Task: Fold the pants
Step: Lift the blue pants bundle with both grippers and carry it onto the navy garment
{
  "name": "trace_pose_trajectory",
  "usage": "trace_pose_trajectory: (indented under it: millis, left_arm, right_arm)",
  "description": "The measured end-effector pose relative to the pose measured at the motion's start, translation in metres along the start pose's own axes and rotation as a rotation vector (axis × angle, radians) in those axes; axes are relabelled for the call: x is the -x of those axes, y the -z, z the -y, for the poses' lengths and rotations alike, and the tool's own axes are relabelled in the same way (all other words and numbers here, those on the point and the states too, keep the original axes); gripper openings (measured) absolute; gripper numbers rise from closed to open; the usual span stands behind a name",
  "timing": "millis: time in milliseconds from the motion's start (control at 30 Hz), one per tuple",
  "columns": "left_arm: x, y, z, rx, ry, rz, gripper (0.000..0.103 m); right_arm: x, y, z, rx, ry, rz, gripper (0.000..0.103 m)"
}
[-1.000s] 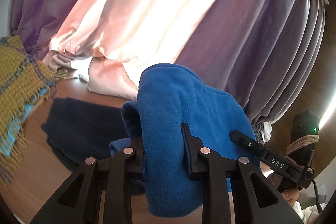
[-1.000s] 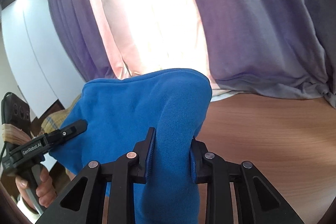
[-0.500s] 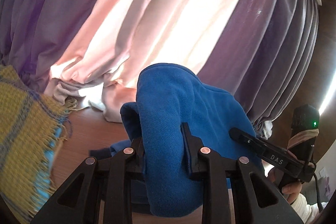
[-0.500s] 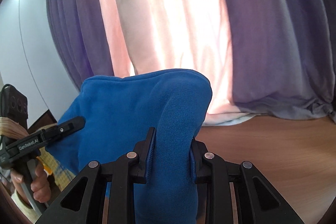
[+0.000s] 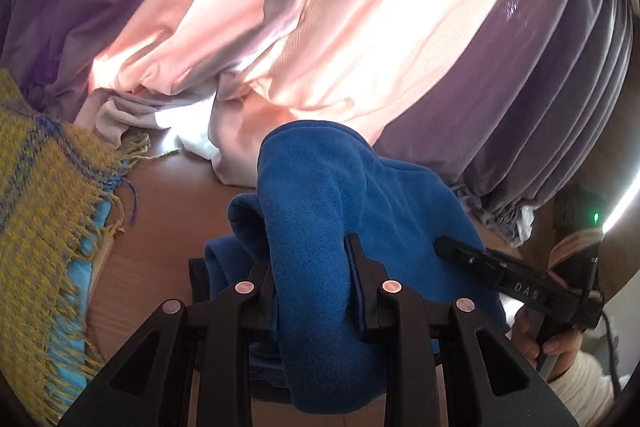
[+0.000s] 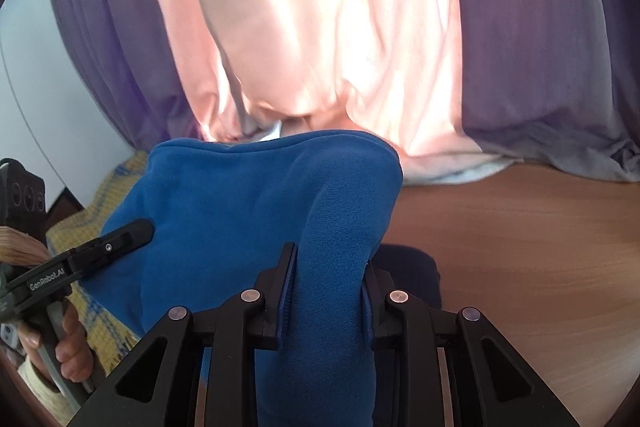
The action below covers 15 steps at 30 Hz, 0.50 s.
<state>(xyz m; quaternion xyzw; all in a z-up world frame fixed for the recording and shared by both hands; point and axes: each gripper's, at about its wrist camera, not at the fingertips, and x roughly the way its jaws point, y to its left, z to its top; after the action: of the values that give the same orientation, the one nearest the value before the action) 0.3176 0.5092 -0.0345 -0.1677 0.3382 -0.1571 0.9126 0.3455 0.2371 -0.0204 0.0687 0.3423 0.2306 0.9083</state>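
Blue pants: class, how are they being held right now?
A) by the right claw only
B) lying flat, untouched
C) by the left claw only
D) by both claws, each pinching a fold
D: the left claw and right claw each pinch the blue pants.

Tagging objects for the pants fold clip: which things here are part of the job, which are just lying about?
Part of the job:
- blue pants
- left gripper, shut on the pants
- right gripper, shut on the pants
- wooden table

Lying about:
- yellow fringed blanket
- pink and purple curtains
- dark cloth under the pants
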Motion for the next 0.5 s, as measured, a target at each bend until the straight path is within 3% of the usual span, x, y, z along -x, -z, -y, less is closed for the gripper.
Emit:
trace_pose_trajectory:
  millis: [200,267,367,500]
  left_arm:
    - [-0.005,0.010,0.005,-0.086,-0.041,-0.051,0.033]
    - [-0.004,0.012,0.003,-0.104,-0.068,-0.067,0.041]
    - [-0.001,0.013,0.002,-0.147,-0.114,-0.071,0.050]
    - [0.005,0.013,0.001,-0.176,-0.150,-0.091,0.057]
  right_arm:
    - [-0.020,0.007,0.015,-0.050,0.018,-0.073,0.034]
    - [-0.017,0.010,0.017,-0.066,0.034,-0.079,0.038]
    - [-0.016,0.009,0.021,-0.068,0.140,-0.094,0.047]
    - [-0.020,0.005,0.020,-0.033,0.189,-0.110,0.048]
